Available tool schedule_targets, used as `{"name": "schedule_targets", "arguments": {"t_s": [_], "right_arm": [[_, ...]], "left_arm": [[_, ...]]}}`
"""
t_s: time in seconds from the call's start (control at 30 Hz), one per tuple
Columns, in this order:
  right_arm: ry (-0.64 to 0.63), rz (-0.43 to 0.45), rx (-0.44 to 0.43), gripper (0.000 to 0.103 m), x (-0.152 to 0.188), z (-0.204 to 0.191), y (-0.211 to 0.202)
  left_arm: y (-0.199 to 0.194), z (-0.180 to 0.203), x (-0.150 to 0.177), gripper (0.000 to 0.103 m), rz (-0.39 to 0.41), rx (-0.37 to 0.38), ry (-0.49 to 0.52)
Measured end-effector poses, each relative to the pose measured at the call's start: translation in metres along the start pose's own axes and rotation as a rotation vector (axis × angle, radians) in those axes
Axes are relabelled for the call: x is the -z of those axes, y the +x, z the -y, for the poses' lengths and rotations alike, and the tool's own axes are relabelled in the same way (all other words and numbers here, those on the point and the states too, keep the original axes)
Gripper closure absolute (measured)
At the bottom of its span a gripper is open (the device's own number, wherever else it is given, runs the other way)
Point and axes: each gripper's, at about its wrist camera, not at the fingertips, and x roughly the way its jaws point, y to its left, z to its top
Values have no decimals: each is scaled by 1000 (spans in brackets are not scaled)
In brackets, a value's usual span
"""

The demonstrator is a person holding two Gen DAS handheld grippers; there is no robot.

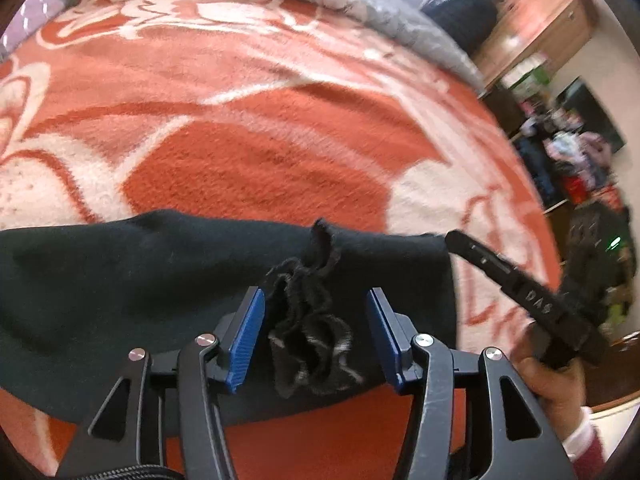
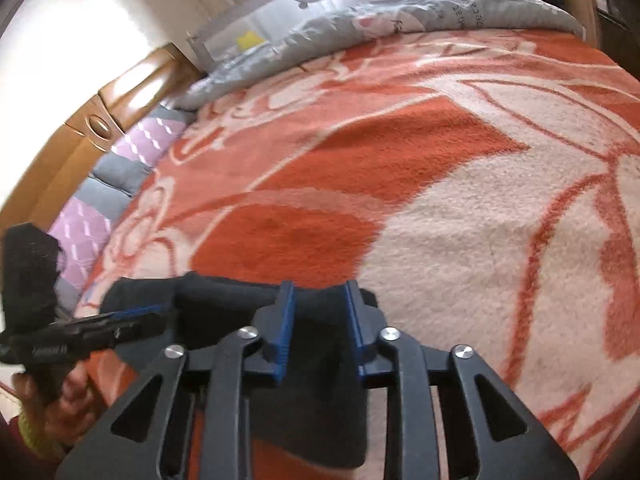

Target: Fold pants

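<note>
Working the near end of the pants (image 1: 160, 280), which are lying flat on the bed's blanket (image 1: 260, 140), close to its near edge. Left tool (image 1: 316, 340) is sitting released, jaws wide, straddling a bunched frayed bit, likely the drawstring (image 1: 308, 336), without pinching it. Right tool (image 2: 320, 328) is also looking released: blue pads (image 2: 285, 320) are standing apart with black cloth between them, not clamped. It's sitting at the pants' right corner; the left tool is just beside it, further along the same edge.

Judging the step: getting a two-point grip on this edge to carry it over for a fold. To do it well:
- Pushing each lower pad under all layers before closing, so no layer is getting left behind.
- Skipping the stringy bit; biting the solid edge beside it.
- Keeping both tools level and moving together so the crease is running straight.
- Watching the plush blanket isn't getting pinched too.
</note>
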Motion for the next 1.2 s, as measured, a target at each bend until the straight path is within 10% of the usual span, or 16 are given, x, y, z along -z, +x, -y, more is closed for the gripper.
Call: {"name": "schedule_targets", "arguments": {"t_s": [0.23, 0.7, 1.2], "right_arm": [[-166, -160, 9, 85, 27, -38, 49], [-203, -95, -86, 85, 8, -80, 31], [-431, -214, -198, 84, 9, -202, 81]], "left_arm": [[32, -25, 27, 51, -74, -89, -31], [-10, -47, 50, 54, 18, -19, -94], [-111, -184, 121, 49, 228, -36, -545]]}}
